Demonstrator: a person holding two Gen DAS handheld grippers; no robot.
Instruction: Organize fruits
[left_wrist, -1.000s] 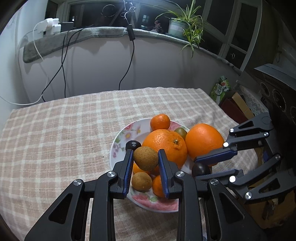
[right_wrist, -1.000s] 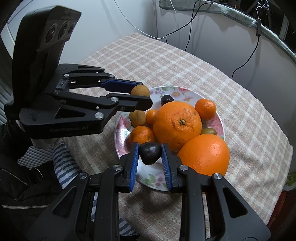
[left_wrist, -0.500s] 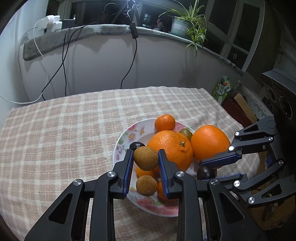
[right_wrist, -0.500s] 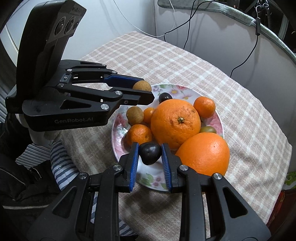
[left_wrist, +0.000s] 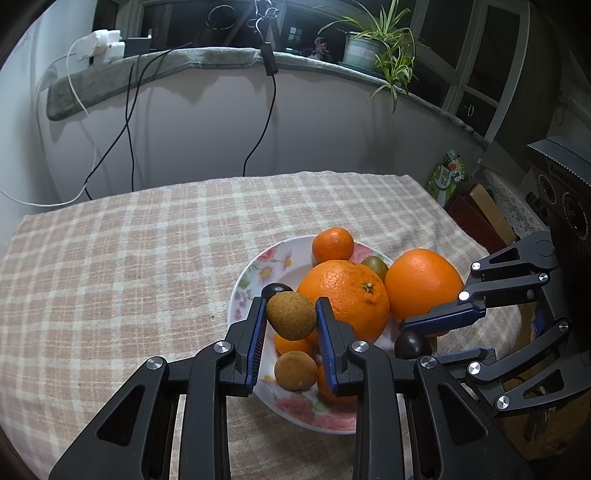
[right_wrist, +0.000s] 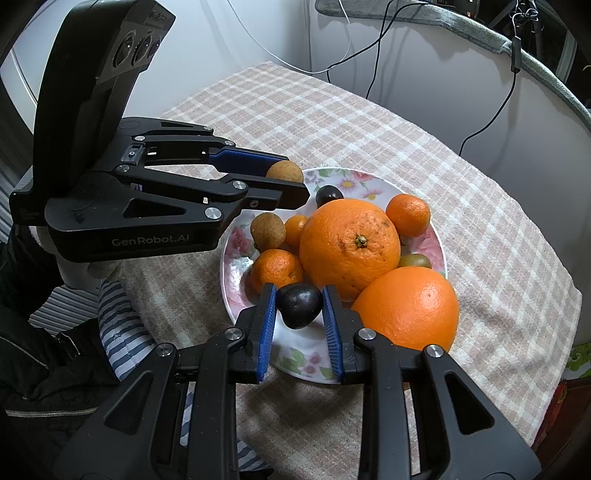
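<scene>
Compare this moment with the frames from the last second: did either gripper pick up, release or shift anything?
Nothing was taken or released. The left gripper stays shut on the brown fruit and has drawn slightly away from the plate. The right gripper stays shut on the dark fruit. The oranges and the other fruit on the plate are unmoved.

You see even, soft indoor light with dark windows (left_wrist: 476, 74); oranges (right_wrist: 349, 243) show mild glare, focus is sharp, fisheye bends edges, corners vignette black.
</scene>
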